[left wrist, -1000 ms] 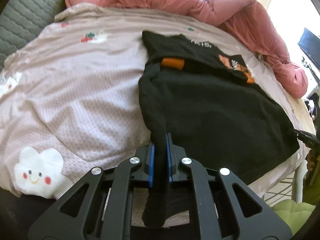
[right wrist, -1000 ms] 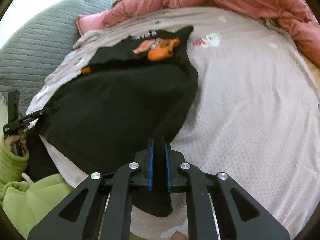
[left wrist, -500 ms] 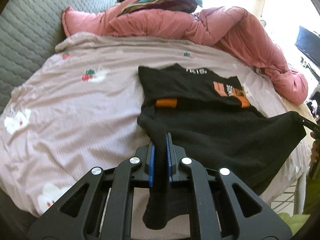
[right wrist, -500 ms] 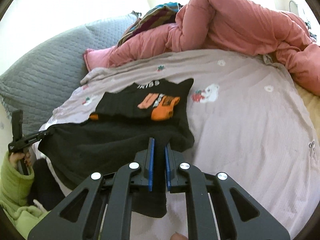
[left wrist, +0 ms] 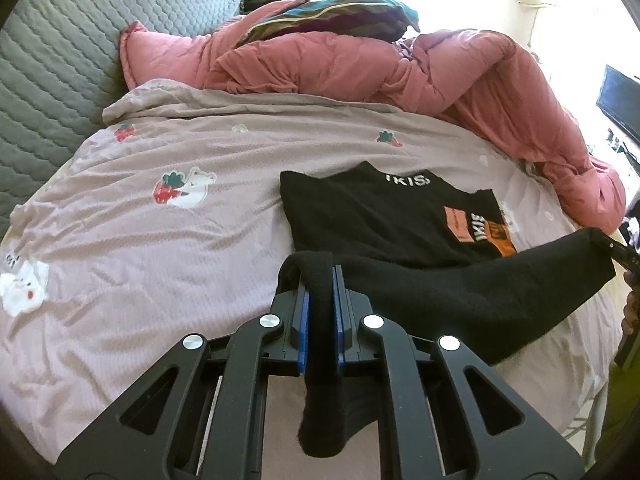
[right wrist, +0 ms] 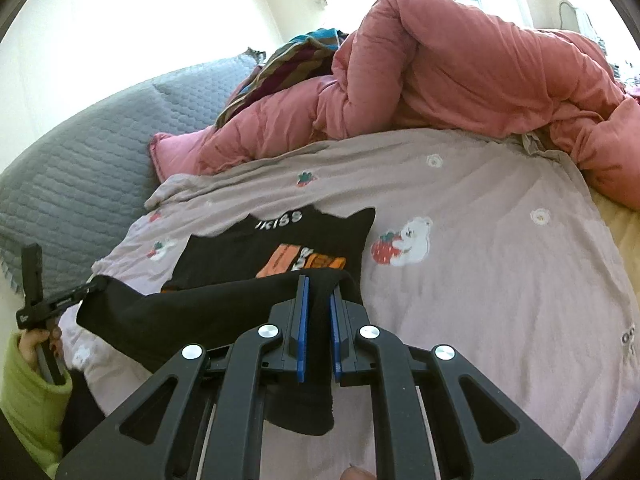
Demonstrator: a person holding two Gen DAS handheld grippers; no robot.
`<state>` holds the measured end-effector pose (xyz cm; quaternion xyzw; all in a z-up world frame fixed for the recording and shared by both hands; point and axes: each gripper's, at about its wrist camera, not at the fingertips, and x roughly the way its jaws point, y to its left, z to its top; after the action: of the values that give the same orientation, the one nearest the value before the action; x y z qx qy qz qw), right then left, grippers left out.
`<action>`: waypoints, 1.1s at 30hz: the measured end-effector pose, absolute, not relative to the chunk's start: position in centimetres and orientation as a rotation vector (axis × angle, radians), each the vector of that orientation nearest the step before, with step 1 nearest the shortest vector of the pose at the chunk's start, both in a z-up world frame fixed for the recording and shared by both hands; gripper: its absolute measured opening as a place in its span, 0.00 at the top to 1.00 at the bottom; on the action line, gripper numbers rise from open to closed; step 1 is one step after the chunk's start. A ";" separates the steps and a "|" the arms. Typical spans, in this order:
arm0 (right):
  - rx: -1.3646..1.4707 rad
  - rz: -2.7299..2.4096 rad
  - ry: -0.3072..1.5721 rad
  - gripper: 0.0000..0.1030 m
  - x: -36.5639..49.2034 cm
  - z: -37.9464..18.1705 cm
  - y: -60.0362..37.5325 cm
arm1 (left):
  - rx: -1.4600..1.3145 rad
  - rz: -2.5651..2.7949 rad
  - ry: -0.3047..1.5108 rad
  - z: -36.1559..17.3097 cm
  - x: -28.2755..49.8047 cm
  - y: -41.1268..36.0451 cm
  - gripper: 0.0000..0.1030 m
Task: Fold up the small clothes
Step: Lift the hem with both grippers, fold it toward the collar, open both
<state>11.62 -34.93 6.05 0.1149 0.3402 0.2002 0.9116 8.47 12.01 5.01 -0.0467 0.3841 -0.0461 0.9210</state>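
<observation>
Black shirt (left wrist: 384, 216), half lifted

Your shirt's printed upper part lies flat on the sheet, orange graphic and white lettering showing, while its lower hem hangs raised and stretched taut.

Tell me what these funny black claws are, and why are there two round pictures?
Each claw is a tool that a person holds, one in each hand, and each has a small camera that looks out along its two fingers. So one round picture comes from the left tool and the other from the right tool. Both are pinching the bottom edge of a black shirt, one at each corner, and lifting it off the bed. The top part of the shirt, with its orange print, lies flat on the pinkish sheet with strawberry and bear pictures. Behind it a puffy pink quilt is bunched up, beside a grey padded headboard. The green sleeve is the person's arm.
</observation>
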 end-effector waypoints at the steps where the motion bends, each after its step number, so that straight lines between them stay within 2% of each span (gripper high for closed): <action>1: 0.242 0.407 0.700 0.92 12.2 6.0 -34.9 | -0.095 -0.093 0.788 4.9 9.0 12.2 0.96; 19: 0.246 0.277 0.803 0.92 21.4 1.6 -33.6 | -0.157 -0.076 0.840 0.9 18.7 13.2 0.96; 27: 0.220 0.217 0.900 0.91 23.3 -1.9 -32.5 | -0.217 -0.069 0.862 -1.4 20.1 14.0 0.94; 30: 0.219 0.201 0.921 0.85 23.4 -2.4 -32.3 | -0.222 -0.080 0.846 -1.6 19.9 14.1 0.89; 31: 0.213 0.191 0.920 0.74 23.3 -2.3 -32.3 | -0.226 -0.081 0.836 -1.5 19.6 14.2 0.88; 32: 0.200 0.172 0.909 0.54 23.0 -2.0 -32.3 | -0.233 -0.079 0.824 -1.3 19.4 14.3 0.79; 33: 0.194 0.161 0.896 0.50 22.8 -1.7 -32.4 | -0.234 -0.068 0.809 -1.1 19.1 14.5 0.64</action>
<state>22.83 -32.37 -1.67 0.0937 0.4321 0.0776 0.8936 19.06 14.51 -1.06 -0.1136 0.3928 -0.0332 0.9120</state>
